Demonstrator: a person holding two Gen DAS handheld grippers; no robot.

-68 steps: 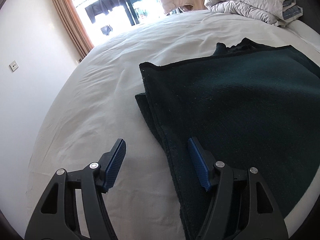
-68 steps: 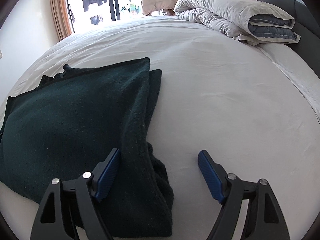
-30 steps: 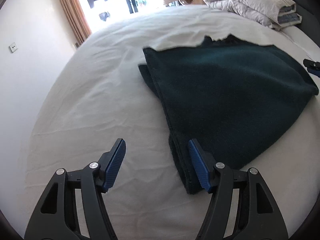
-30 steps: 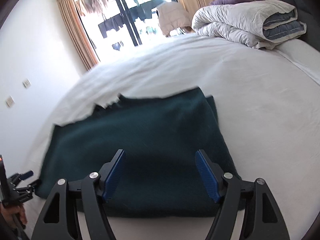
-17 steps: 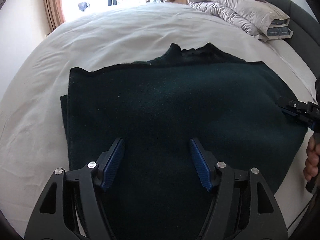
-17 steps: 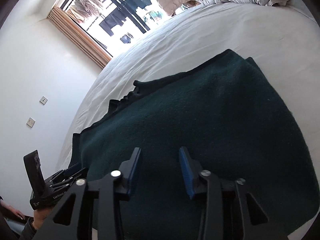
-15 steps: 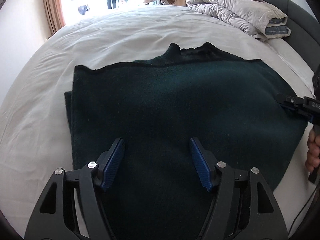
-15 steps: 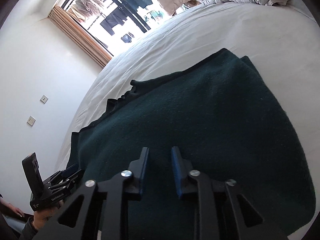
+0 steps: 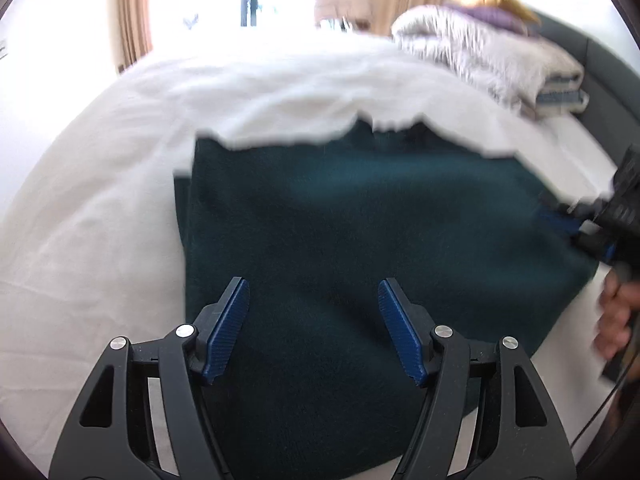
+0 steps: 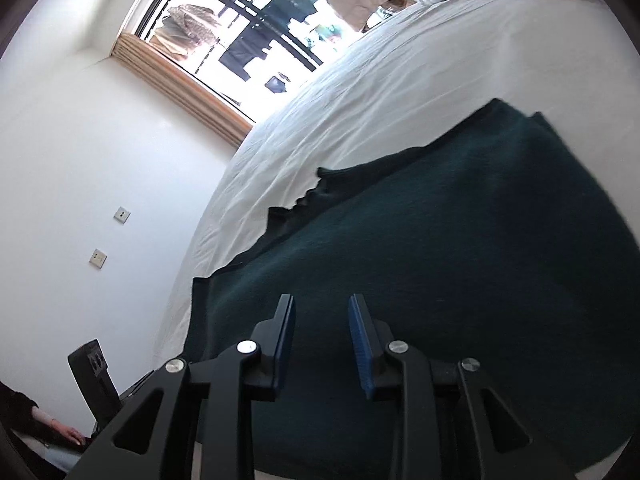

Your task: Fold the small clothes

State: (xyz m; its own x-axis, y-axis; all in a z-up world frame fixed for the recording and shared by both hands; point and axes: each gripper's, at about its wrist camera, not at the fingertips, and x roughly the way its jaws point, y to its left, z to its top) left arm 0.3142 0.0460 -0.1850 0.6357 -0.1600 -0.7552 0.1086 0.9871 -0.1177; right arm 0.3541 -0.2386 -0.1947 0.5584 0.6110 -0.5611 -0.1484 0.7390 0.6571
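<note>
Bedroom, daylight from a tall window (image 10: 248,36) with tan curtains (image 9: 130,12). A white sheet covers the bed (image 9: 100,184); a folded grey duvet (image 9: 488,60) is piled at its far end, with purple and yellow cushions on top. Two wall sockets show on the white wall in my right view.

The dark green garment (image 9: 360,240) lies flat on the bed, folded, with a doubled edge along its left side and a ragged edge on the far side.

My left tongs (image 9: 314,328) point steeply down over the near part of the garment. Jaws wide apart, nothing pinched; both blue pads hang above the cloth, though I cannot say whether they touch it.

My right tongs (image 10: 322,344) are rolled well over, so the room leans in that view. They point down across the garment from its right edge. Jaws narrow and opening, with only a slim gap; no cloth is caught between the pads as far as I can see.

In the left view, motion-blurred, the right tongs (image 9: 576,228) sit at the garment's right edge, with my hand (image 9: 616,316) behind them.
</note>
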